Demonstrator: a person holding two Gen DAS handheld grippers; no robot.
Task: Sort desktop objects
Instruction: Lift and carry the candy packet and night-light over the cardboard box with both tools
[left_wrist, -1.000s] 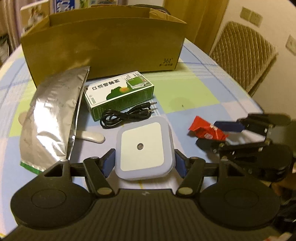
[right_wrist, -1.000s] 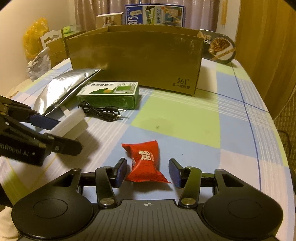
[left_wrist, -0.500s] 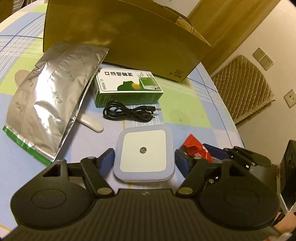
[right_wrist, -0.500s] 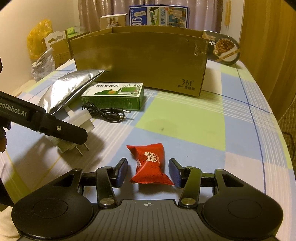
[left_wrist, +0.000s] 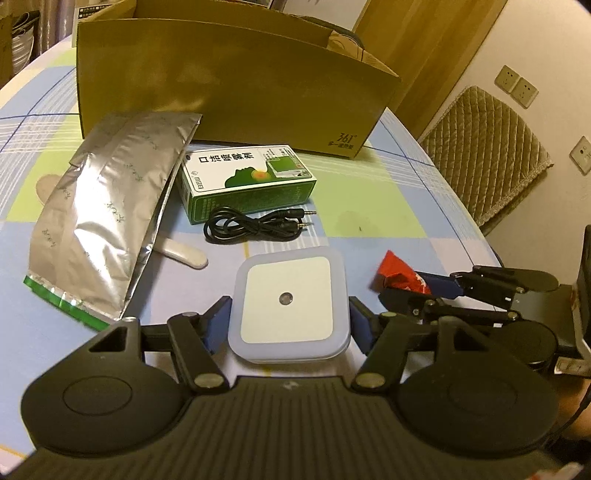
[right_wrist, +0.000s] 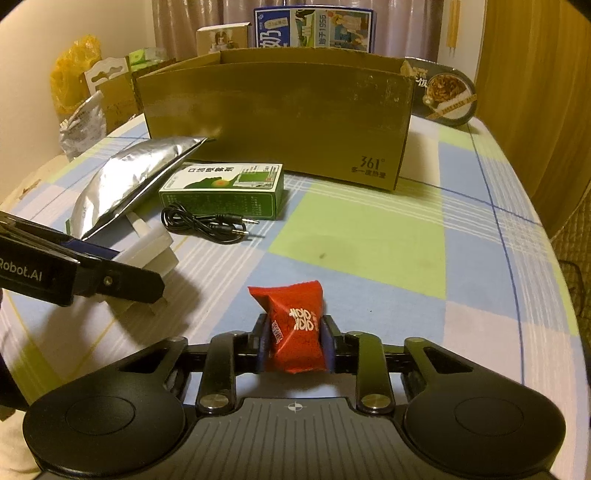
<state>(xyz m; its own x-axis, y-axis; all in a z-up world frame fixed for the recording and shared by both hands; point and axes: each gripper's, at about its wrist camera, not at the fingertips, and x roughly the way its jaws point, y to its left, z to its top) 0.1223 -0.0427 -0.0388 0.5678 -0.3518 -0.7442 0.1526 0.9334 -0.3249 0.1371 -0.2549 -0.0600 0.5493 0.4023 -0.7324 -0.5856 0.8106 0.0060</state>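
1. Closing: right hand-held gripper (right_wrist: 294, 341) jaws squeezing the red snack packet (right_wrist: 293, 325), near worktop (right_wrist: 369, 236) front edge.
2. Left hand-held gripper (left_wrist: 289, 323) jaws half-wide, flanking the white night light (left_wrist: 290, 304); pad contact unclear.
3. Cardboard box (right_wrist: 277, 114) at the far edge.

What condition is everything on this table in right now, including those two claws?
Left claw: closing, clamped on the white square plug-in night light, which is lifted.
Right claw: closing, pinching the red snack packet.
Brown cardboard box: open-topped, upright.
Green and white carton: closed, lying flat.
Black audio cable: coiled loosely, unplugged.
Silver foil pouch: lying flat.
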